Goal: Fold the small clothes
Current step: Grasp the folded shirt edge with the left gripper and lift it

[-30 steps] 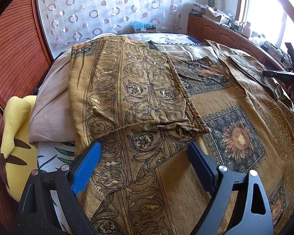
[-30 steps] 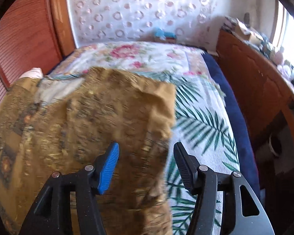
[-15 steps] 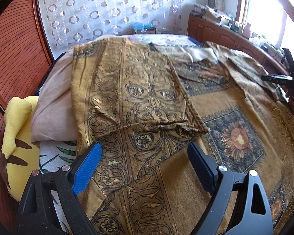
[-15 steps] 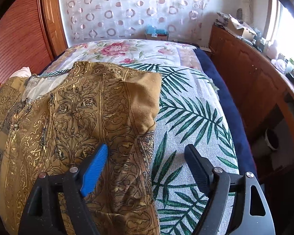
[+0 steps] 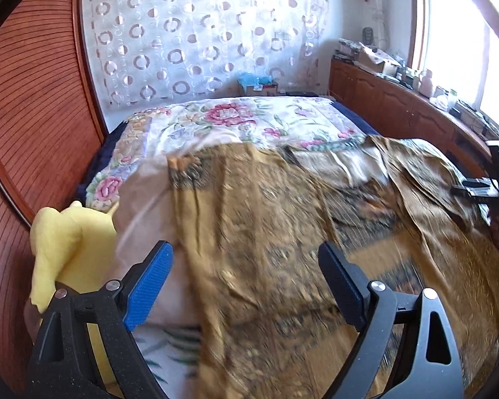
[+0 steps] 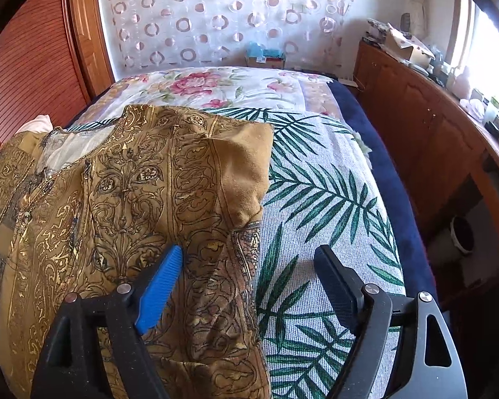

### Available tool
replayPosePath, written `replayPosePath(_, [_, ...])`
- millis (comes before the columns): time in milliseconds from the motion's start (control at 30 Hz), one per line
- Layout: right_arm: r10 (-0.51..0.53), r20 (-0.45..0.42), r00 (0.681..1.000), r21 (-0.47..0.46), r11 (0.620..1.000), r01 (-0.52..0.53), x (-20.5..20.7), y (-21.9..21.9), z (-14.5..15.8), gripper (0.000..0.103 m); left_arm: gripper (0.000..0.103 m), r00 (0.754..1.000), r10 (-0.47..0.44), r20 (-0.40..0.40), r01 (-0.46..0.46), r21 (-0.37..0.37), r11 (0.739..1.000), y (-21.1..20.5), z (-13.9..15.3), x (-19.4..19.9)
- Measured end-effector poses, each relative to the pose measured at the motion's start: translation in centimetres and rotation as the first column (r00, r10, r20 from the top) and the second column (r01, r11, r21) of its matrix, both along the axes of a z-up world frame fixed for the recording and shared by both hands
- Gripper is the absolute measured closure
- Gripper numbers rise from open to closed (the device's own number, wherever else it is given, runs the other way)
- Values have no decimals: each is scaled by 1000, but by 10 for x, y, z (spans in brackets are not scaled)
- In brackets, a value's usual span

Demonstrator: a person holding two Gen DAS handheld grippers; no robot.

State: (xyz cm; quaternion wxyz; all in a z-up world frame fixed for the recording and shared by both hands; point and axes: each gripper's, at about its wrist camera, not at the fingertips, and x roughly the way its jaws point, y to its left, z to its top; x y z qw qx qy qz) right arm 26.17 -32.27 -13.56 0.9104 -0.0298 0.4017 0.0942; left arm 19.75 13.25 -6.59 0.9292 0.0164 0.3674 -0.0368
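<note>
The garment (image 6: 123, 206), an ochre piece printed with dark scrollwork, lay spread on the bed (image 6: 322, 199), covering its near left part, with a palm-leaf cover bare to its right. In the right wrist view a folded-over flap reached toward the far side, its plain reverse showing at the far right corner, just beside the palm leaves.

The right gripper (image 6: 249, 282) hung over the garment's right edge with its jaws apart; they had just been opening, and nothing was pressed between them, though cloth lay beneath the blue finger (image 6: 159, 289). The left gripper (image 5: 246, 282) also stood wide apart and gripped nothing; its view was blurred, with the garment below and between its fingers. A yellow plush (image 5: 66, 242) sat at the near left, beside a pale pillow (image 5: 143, 219).

The step in hand looked like the end of the sleeve or side folds: both sides seemed laid inward, and both grippers were free. The garment was still long, so folding seemed partly done.

The next move probably called for each gripper to take a near corner or hem, pinching through both layers so the flaps stayed put. Then both would need to carry the edge toward the far side together, level, to avoid a skewed fold.
</note>
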Motion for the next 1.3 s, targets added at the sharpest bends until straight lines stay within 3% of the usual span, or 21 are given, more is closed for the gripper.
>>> replayPosePath(167, [-1, 5, 1000, -4, 1000, 1, -3, 1, 0, 20, 34, 1000, 23, -8, -24, -7, 1000, 15, 1, 26])
replayPosePath(300, [1, 3, 1000, -4, 1000, -1, -2, 0, 0, 20, 42, 998, 52, -43, -54, -25, 998, 30, -6, 50])
replayPosePath(667, [0, 3, 1000, 0, 1000, 0, -3, -1, -1, 20, 43, 991, 103, -89, -105, -24, 994, 60, -27, 100])
replayPosePath(1067, [-2, 3, 1000, 0, 1000, 2, -3, -1, -1, 20, 43, 995, 32, -95, -37, -43, 998, 52, -30, 124])
replayPosePath(1300, [-2, 3, 1000, 1, 1000, 2, -3, -1, -1, 19, 54, 995, 36, -92, -42, -60, 997, 56, -30, 132])
